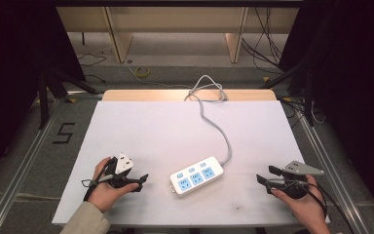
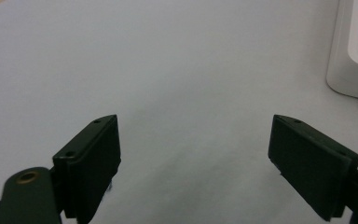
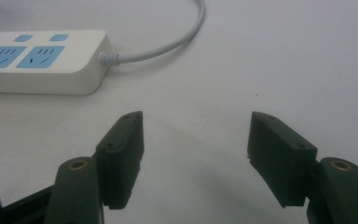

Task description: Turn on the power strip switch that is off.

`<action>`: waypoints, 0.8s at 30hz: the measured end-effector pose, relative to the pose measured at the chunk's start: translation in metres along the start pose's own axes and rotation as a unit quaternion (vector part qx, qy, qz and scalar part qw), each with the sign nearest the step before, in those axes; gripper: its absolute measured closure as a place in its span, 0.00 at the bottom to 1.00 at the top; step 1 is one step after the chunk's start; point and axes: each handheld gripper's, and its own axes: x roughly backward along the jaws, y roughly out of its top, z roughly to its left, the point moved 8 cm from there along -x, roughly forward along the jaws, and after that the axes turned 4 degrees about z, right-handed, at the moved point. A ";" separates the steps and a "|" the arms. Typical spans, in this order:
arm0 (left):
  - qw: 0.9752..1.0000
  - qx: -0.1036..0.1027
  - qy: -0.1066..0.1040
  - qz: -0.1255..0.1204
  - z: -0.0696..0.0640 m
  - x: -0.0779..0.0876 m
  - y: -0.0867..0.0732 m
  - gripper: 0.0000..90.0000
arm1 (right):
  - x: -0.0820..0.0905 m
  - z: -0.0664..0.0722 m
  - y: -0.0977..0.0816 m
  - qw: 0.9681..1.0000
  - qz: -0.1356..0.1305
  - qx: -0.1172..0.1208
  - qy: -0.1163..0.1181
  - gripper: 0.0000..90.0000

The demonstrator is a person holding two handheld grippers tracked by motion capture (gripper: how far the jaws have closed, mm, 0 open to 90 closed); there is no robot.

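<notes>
White desk [image 1: 141, 126] carries a power strip [image 1: 196, 175] at its middle, so the left gripper [image 1: 139, 181] and right gripper [image 1: 264, 176] flank it, jaws released and empty, seemingly ready to reach in.

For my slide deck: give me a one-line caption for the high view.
Two open hand-held grippers, left and right, flank a white three-socket power strip on a white table.

Power strip [image 1: 196, 176]: smooth white plastic, slightly glossy, blue socket faces. Its cord [image 1: 213, 124]: grey, rubbery. Desk [image 1: 141, 131]: matt white sheet, pale wood at far edge. Hand-held gripper [image 3: 196, 158] jaws: matt black plastic.
</notes>
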 end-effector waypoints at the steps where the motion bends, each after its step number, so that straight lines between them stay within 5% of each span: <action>1: 1.000 0.000 0.001 0.000 0.000 0.000 0.000 0.18 | 0.000 0.000 0.000 1.000 0.001 0.001 -0.001 0.42; 5: 1.000 -0.002 0.004 -0.004 0.000 0.001 0.001 0.19 | 0.002 0.001 0.002 1.000 0.002 0.007 -0.001 0.50; 18: 1.000 -0.002 0.009 -0.009 0.001 0.003 0.004 0.20 | 0.008 0.006 0.014 0.998 0.045 0.051 -0.009 0.98; 24: 1.000 -0.002 0.011 -0.011 0.000 0.004 0.005 0.20 | 0.009 0.009 0.017 0.996 0.067 0.062 -0.006 1.00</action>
